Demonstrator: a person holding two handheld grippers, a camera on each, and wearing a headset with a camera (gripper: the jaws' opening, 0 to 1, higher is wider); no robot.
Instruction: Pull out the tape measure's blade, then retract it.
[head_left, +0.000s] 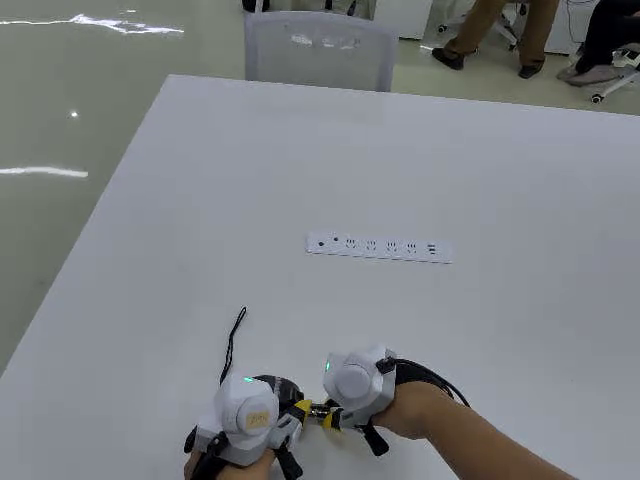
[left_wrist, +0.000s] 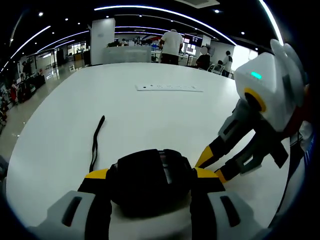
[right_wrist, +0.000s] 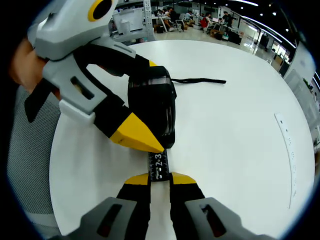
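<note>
Right gripper (right_wrist: 159, 177) tight on blade (right_wrist: 158, 161)

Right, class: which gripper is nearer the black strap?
Left. The left gripper grips the tape measure beside the strap; the right gripper pinches the blade beyond it.

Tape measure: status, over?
Left hand-held gripper shut on tape measure body. Right hand-held gripper shut on blade, short length out. Strap trails away on table; power strip well off, not obstructing.
</note>
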